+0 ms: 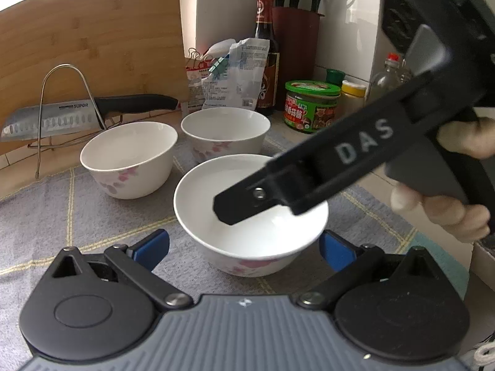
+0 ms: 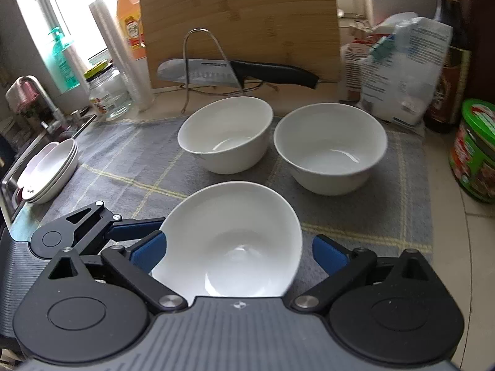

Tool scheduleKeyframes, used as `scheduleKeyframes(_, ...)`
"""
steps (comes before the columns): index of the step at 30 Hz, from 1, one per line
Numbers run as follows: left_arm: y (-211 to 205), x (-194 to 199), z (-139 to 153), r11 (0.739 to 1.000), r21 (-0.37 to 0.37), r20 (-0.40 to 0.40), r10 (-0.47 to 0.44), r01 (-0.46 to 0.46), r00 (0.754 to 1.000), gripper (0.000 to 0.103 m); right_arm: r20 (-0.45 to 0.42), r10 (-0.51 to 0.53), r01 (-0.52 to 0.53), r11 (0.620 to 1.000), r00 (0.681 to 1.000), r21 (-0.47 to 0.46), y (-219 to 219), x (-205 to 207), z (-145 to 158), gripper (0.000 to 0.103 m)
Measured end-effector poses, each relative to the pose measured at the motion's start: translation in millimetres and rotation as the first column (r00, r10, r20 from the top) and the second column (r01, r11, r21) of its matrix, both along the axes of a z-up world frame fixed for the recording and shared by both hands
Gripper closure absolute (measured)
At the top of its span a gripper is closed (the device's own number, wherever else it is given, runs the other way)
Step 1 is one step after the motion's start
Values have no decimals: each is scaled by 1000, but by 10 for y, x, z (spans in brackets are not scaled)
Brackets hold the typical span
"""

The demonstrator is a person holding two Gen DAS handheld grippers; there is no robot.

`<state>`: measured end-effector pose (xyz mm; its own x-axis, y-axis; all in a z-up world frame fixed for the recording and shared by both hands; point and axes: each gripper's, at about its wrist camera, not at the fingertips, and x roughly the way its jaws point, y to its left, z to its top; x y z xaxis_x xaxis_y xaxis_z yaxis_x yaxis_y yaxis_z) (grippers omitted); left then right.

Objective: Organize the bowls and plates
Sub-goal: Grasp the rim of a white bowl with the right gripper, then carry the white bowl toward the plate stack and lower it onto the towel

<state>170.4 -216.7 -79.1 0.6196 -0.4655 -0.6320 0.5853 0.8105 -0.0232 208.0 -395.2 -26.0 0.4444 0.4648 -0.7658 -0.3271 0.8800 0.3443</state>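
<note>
Three white bowls with pink flowers stand on a grey mat (image 1: 46, 216). The nearest bowl (image 1: 247, 241) lies between the blue pads of my left gripper (image 1: 243, 245), which is open and does not press on it. From the right, a black finger (image 1: 238, 205) of the right gripper reaches over that bowl's inside. In the right wrist view the same bowl (image 2: 229, 247) sits between the open right gripper (image 2: 238, 249); its left pad is at the rim and its right pad stands clear. The other two bowls (image 2: 225, 136) (image 2: 331, 148) stand behind. Stacked plates (image 2: 46, 170) rest at the left.
A knife (image 1: 62, 117) lies in a wire rack against a bamboo board (image 1: 92, 37). Bags, a dark bottle (image 1: 266, 55), a knife block and a green-lidded jar (image 1: 309, 108) crowd the back right. A sink tap (image 2: 40, 99), a glass jar and stacked cups stand far left.
</note>
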Motion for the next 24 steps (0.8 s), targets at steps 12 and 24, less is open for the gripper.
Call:
scheduleKeyframes(12, 9, -21, 11, 999, -26, -5, -36, 36, 999, 12, -32, 68, -67, 997, 997, 24, 10, 139, 6, 8)
scheduleKeyframes(24, 30, -7, 25, 998, -22, -15, -55, 55, 998, 12, -60, 79, -77, 997, 995, 26, 27, 152, 33, 8)
